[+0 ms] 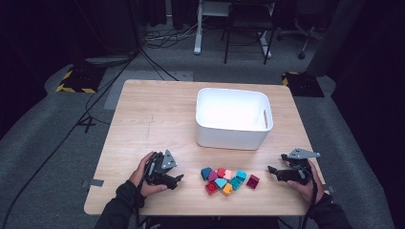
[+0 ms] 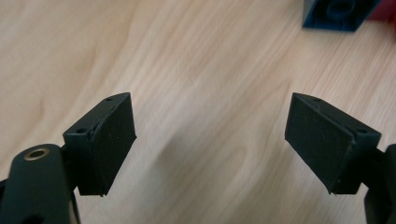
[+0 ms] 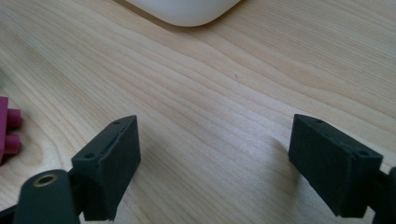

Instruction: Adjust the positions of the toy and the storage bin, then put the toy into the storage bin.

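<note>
Coloured plastic building bricks [image 1: 228, 180] lie in one loose heap near the front edge of the table, midway between our two hands: blue, teal, red, pink, orange and magenta pieces, touching or nearly touching one another. We judge that they are heaped there so that either gripper can reach them without crossing the other. The dark blue brick [image 1: 206, 172] sits at the heap's left end, and its hollow underside shows at the top of the left gripper view [image 2: 340, 14]; the magenta brick [image 1: 253, 181] sits at the right end, and its studs peek in at the left edge of the right gripper view [image 3: 8, 131].

Our left gripper [image 1: 175, 180] rests low on the wood just left of the heap, jaws spread wide with only bare table between them, pointed toward the blue brick. Our right gripper [image 1: 272, 171] sits to the right of the heap, a little apart from it, jaws equally wide and holding nothing. Both stand open, we judge, because a first pick is about to begin.

Behind the heap stands the white plastic bin [image 1: 233, 118], empty as far as we can see, close enough to serve as the likely drop place. The light wooden table [image 1: 143, 119] carries nothing else.
</note>
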The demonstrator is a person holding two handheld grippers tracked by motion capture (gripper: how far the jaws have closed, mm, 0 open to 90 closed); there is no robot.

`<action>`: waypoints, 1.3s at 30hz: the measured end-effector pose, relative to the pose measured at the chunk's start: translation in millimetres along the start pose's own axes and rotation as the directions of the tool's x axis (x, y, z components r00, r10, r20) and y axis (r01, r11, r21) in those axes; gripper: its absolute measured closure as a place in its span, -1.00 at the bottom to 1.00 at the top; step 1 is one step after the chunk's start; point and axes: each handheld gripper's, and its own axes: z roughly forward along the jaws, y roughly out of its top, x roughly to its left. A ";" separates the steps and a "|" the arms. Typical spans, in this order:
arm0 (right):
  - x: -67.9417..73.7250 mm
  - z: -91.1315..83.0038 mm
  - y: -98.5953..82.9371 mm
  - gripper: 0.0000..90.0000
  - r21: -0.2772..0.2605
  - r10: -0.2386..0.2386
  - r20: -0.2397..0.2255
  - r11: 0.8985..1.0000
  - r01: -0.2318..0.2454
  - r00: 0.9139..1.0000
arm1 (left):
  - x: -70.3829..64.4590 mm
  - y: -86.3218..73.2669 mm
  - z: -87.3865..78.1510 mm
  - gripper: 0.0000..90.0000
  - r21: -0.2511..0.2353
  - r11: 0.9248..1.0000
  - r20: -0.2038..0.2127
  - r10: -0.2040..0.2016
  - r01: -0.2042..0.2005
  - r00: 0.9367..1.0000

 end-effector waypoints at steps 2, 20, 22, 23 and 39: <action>0.2 0.2 0.3 -0.65 0.002 0.000 -0.002 1.000 0.000 1.000 | 0.6 -10.4 1.2 -0.64 0.007 1.000 0.017 -0.031 0.031 0.999; 11.7 -8.0 -5.0 -0.64 0.019 -0.040 -0.048 0.999 0.041 0.998 | 5.4 -50.4 -19.3 -0.66 -0.051 0.987 0.053 -0.149 0.152 0.987; 17.7 -10.2 -7.1 -0.64 0.016 -0.052 -0.057 0.998 0.053 0.997 | 5.5 -50.3 -19.3 -0.66 -0.051 0.987 0.053 -0.149 0.152 0.987; 21.2 -11.3 -8.2 -0.64 0.013 -0.055 -0.063 0.998 0.056 0.996 | 5.7 -50.2 -19.1 -0.66 -0.051 0.987 0.051 -0.149 0.152 0.988; 67.3 -18.2 -12.8 -0.60 -0.006 -0.195 -0.203 0.980 0.198 0.959 | 7.5 -48.2 -17.7 -0.70 -0.042 0.989 0.050 -0.141 0.144 0.989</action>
